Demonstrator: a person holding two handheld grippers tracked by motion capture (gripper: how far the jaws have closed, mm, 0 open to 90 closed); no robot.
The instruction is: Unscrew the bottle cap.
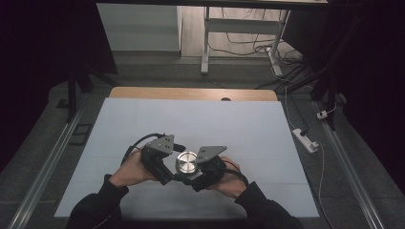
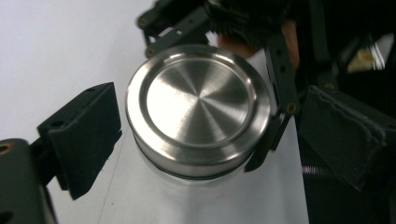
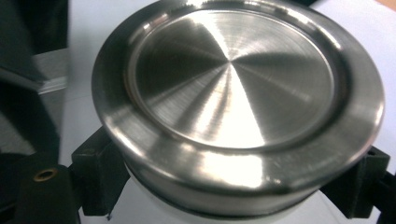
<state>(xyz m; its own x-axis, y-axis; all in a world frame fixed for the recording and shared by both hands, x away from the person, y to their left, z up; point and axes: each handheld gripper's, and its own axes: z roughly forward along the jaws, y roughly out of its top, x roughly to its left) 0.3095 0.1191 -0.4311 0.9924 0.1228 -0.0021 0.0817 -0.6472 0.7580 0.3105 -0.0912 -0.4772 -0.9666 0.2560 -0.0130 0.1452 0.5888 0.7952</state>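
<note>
A jar with a brushed steel lid (image 1: 186,162) is near the front middle of the white table. My right gripper (image 3: 233,198) is shut on the jar's pale body just under the lid (image 3: 233,88), with one black pad (image 3: 100,172) on each side. My left gripper (image 2: 210,140) comes in from the left at lid height. Its pads (image 2: 86,133) stand open on both sides of the lid (image 2: 198,102), with a gap on each side. Both grippers, the left (image 1: 168,168) and the right (image 1: 200,175), flank the jar, each held in a hand with a dark sleeve.
A white sheet (image 1: 191,119) covers the table, and a wooden edge (image 1: 191,93) shows at the far side. A power strip (image 1: 305,140) with cables lies on the floor to the right. White desk legs (image 1: 206,47) stand beyond the table.
</note>
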